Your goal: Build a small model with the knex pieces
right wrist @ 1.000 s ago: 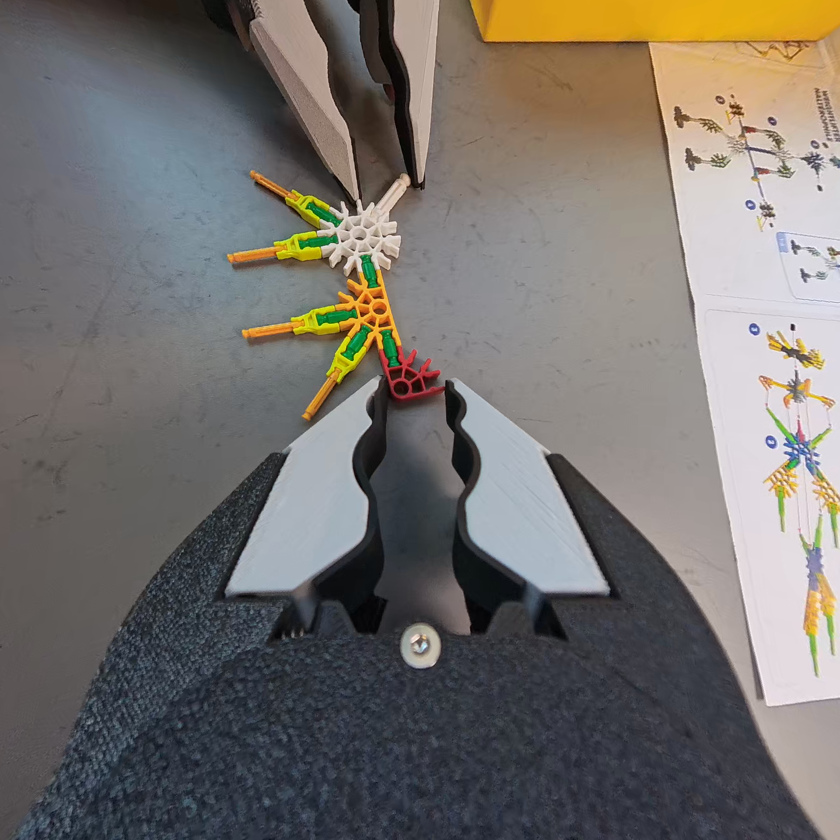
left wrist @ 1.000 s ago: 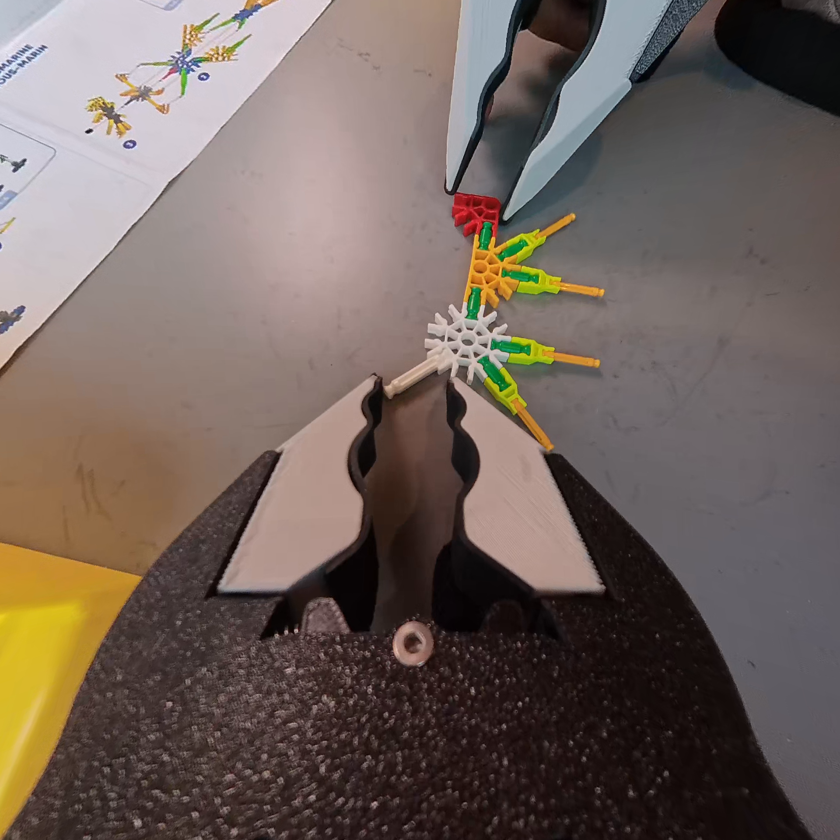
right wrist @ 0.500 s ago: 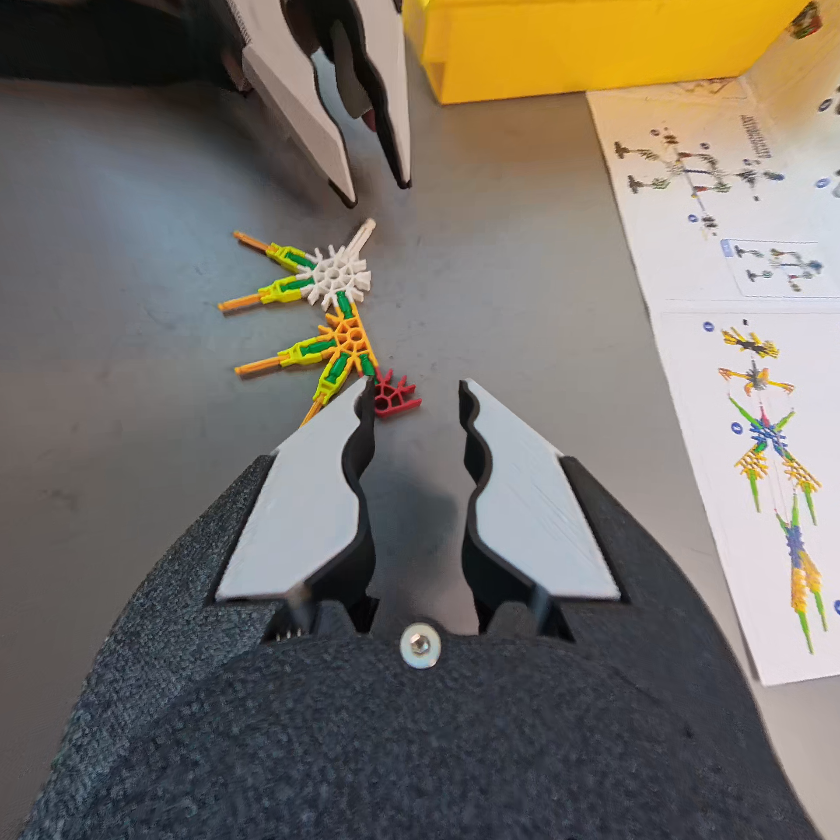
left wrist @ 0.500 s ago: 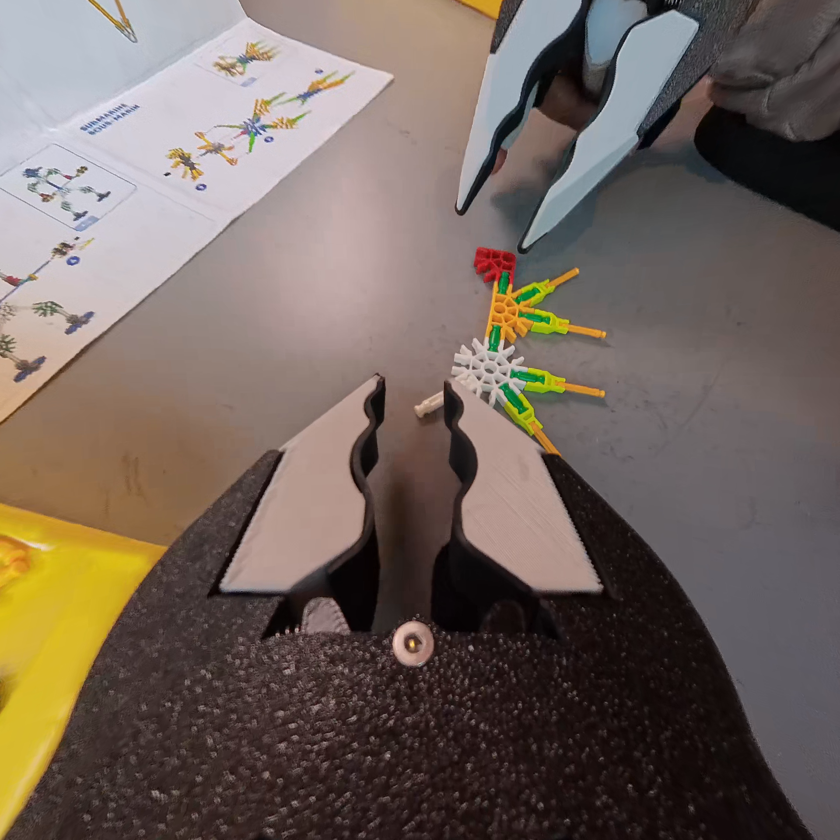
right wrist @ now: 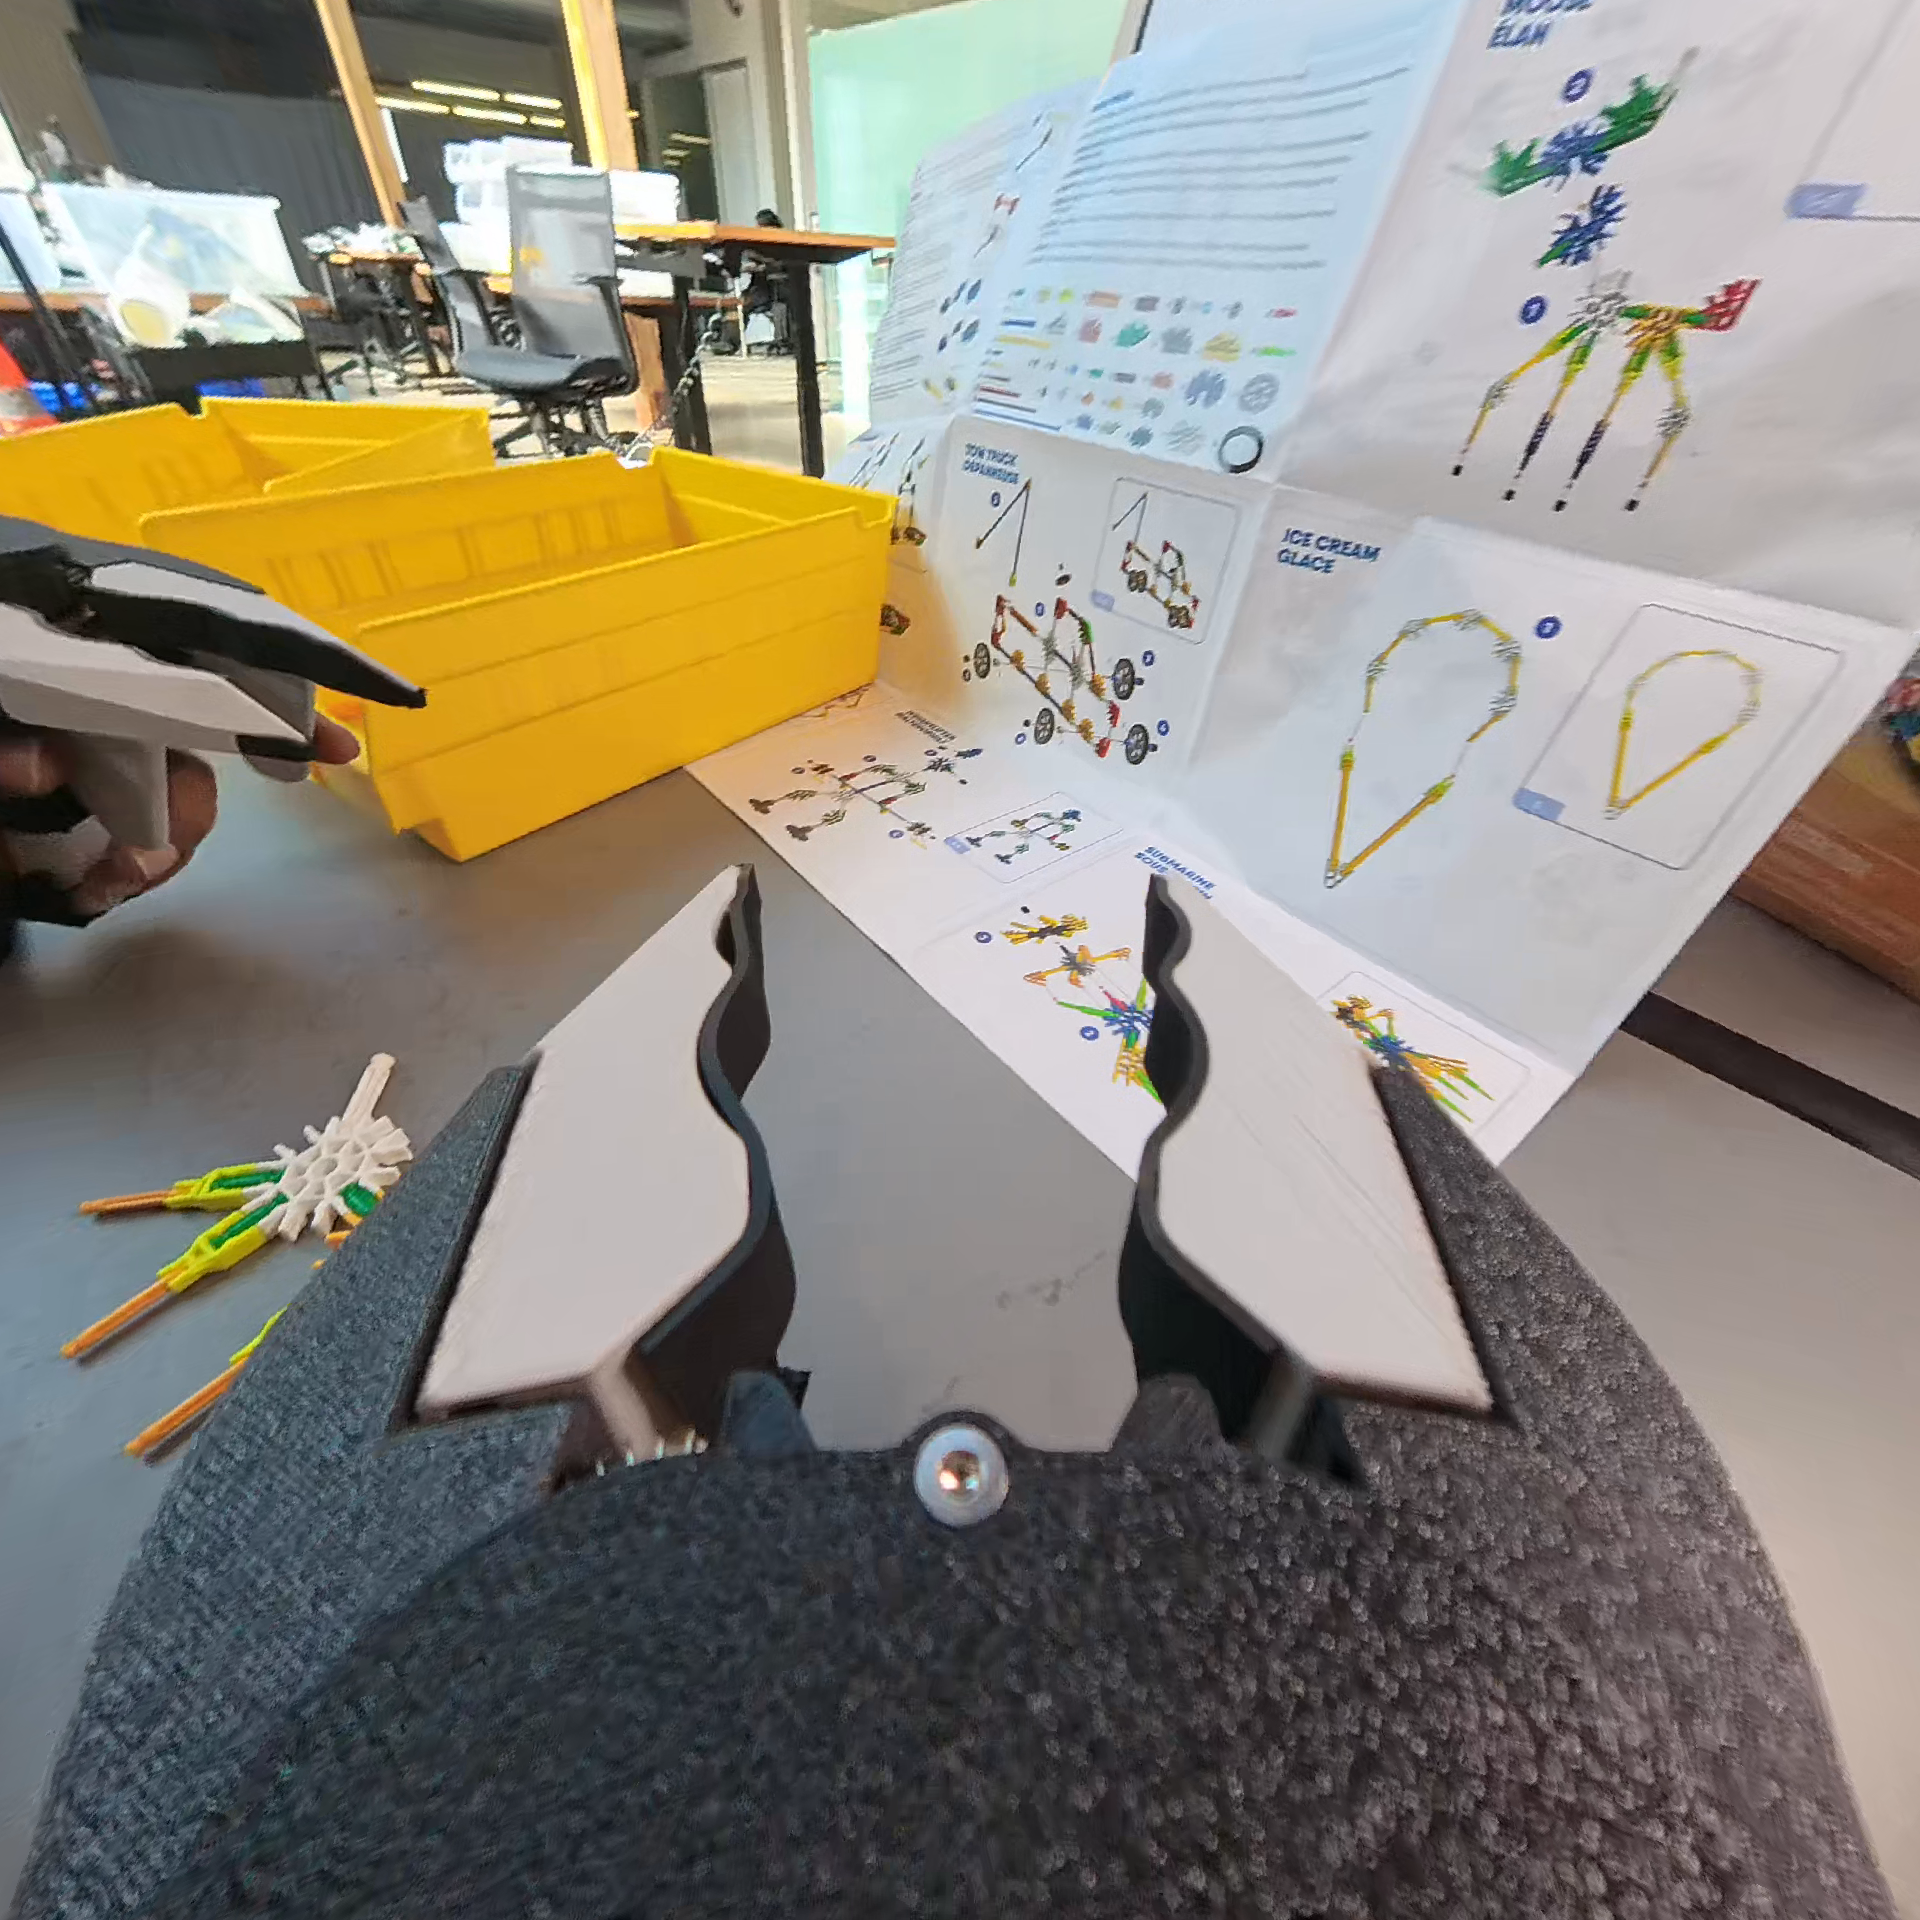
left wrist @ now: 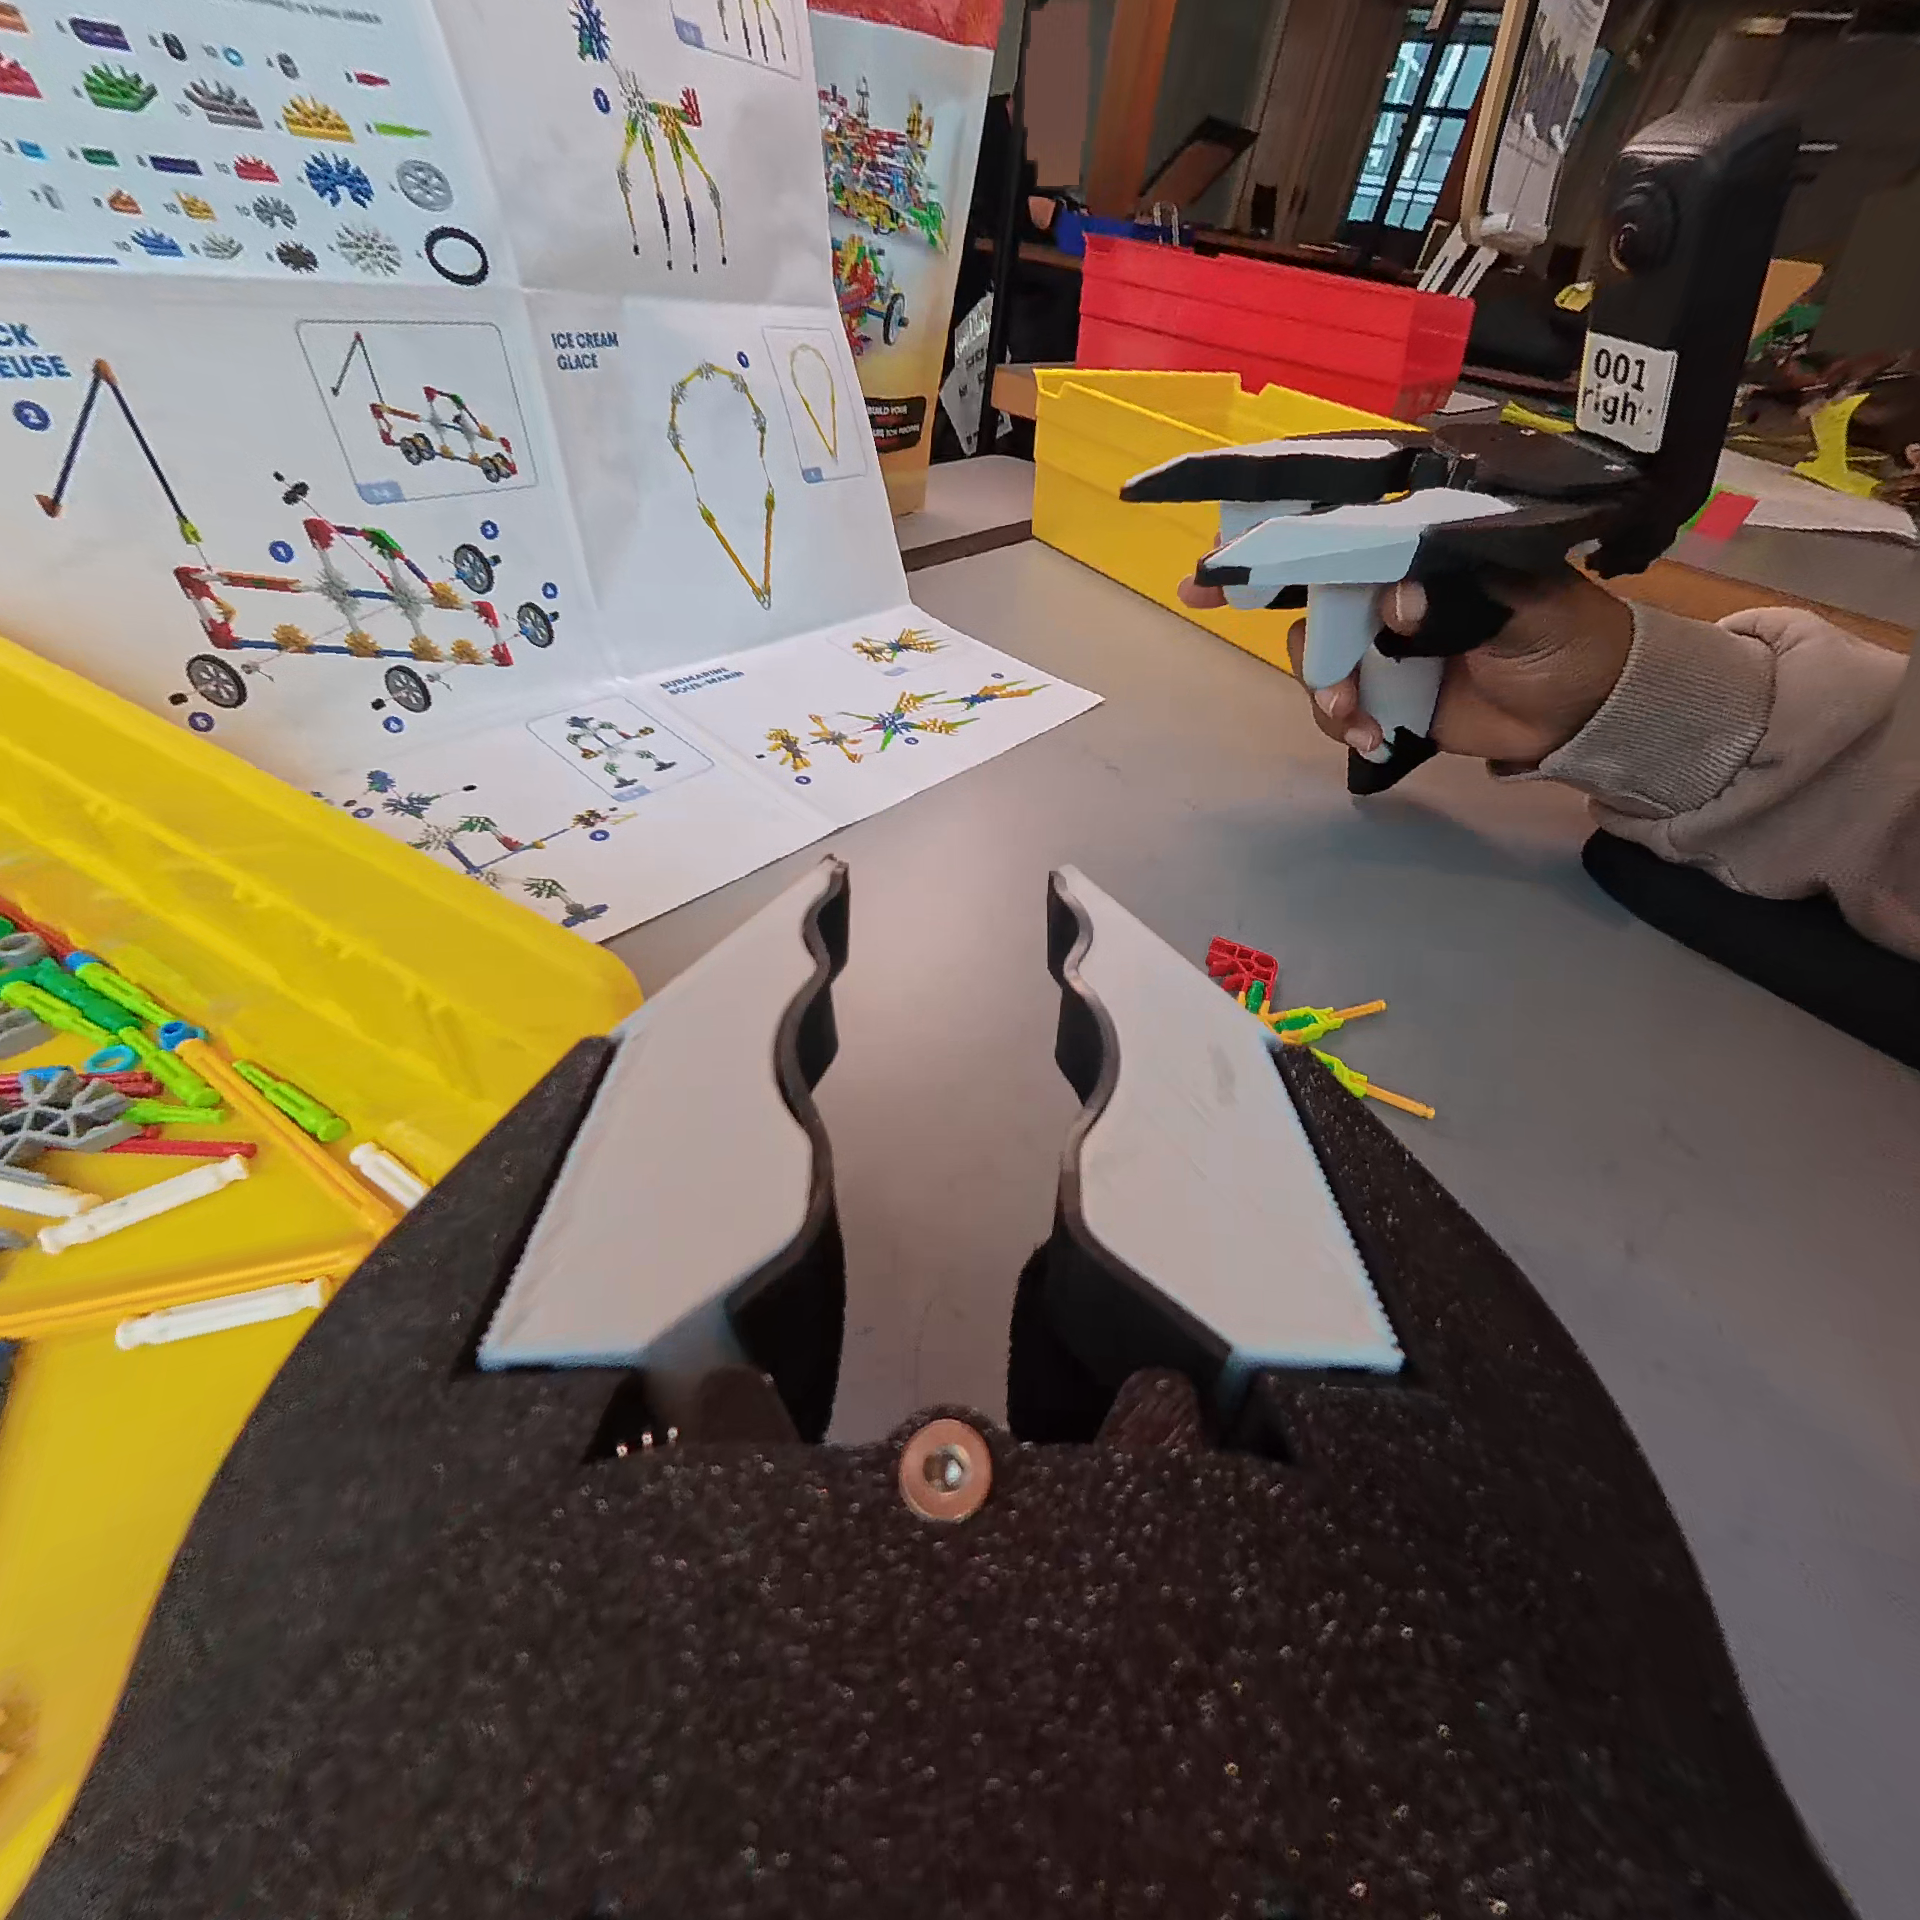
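Observation:
A small toy assembly lies flat on the grey table: a white snowflake connector, an orange connector and a red connector, joined by green, yellow and orange rods. My left gripper is open and empty, above the table, with the assembly just right of its right finger. My right gripper is open and empty, with the assembly low on its left, partly hidden by its body. Each gripper also shows in the other's view, hand-held in the air: the right one and the left one.
A yellow bin with loose rods and connectors sits on the left. An unfolded instruction sheet stands and lies at the back. More yellow bins and a red bin stand behind. A person's sleeve rests on the table. It is some 11 cm from my left tips to the white snowflake connector.
Both grippers have lifted off the assembly, drawn back and tilted up to level. Both have opened wider. The assembly has stayed on the table.

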